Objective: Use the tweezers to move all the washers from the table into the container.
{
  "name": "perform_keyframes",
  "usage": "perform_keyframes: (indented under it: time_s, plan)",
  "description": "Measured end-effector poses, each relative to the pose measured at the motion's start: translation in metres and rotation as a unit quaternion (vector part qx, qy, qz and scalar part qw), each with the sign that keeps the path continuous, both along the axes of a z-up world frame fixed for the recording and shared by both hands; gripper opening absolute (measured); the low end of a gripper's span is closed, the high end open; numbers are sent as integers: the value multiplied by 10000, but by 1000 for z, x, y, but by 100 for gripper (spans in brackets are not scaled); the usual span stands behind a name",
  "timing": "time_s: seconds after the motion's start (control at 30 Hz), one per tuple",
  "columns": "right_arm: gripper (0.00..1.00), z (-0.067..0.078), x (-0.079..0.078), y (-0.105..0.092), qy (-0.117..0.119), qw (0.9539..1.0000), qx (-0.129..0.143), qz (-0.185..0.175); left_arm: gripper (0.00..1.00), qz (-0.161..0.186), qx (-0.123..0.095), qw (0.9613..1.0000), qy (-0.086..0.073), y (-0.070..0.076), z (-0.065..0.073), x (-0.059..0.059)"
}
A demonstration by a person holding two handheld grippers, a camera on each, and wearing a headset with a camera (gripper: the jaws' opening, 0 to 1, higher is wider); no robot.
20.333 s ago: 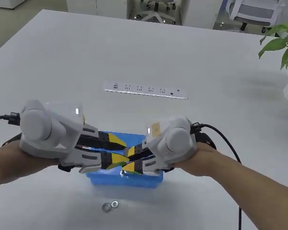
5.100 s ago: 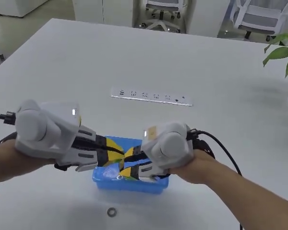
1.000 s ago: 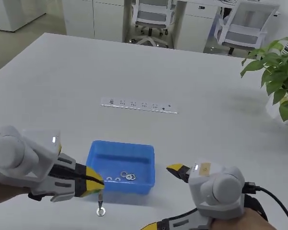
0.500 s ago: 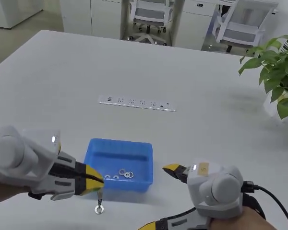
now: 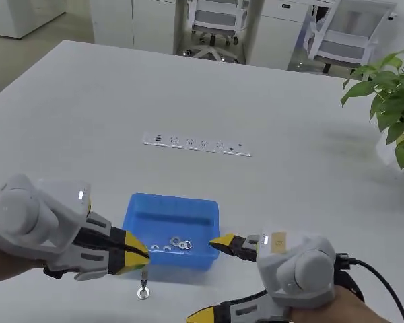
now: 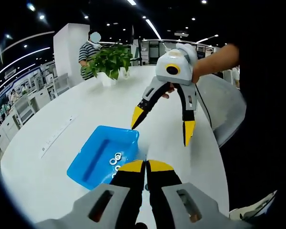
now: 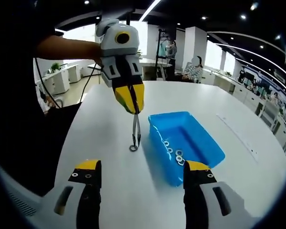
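My left gripper [image 5: 139, 254] is clamped tight on the tweezers [image 7: 136, 128], jaws together w/ no gap btwn the yellow tips. The tweezers hang nearly straight down from it, points on the worktop [image 5: 269, 101] right at the loose washer [image 5: 143, 292]. Looks like they touch it; can't tell if it's pinched. That washer lies flat near the worktop's near edge, just outside the near wall of the blue container [image 5: 168, 222], toward its left corner. The container sits near the near edge too, approx btwn my two grippers. Inside it, a small cluster of washers [image 5: 176, 243] lies on the floor by the near wall.

My right gripper [image 5: 200, 277] is spread wide w/ nothing in it. It's held off the container's near right corner, one jaw tip close by the container's right wall, the other nearer to me. In the right gripper view its jaws frame the tweezers, the loose washer & the container.

Further back, a white power strip [image 5: 198, 145] lies flat around mid-worktop, well apart from the container. A green plant [image 5: 390, 81] is at the right edge, and office chairs [image 5: 219, 17] stand beyond the far edge.
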State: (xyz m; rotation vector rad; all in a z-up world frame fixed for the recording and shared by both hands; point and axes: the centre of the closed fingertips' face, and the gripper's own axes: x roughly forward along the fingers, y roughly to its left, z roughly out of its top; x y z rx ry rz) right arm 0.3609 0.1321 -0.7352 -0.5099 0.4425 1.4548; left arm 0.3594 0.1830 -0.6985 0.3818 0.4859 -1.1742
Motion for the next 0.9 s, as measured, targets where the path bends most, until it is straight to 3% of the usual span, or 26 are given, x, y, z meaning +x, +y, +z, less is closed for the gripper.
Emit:
perform_keyframes:
  time_s: [0.63, 0.9]
  plan:
    - [42, -10, 5, 26, -323, 9969, -215, 688, 5, -216, 53, 9997, 69, 2, -2, -3]
    - [33, -14, 3, 41, -311, 9949, -240, 934, 5, -258, 45, 9996, 96, -1, -1, -3]
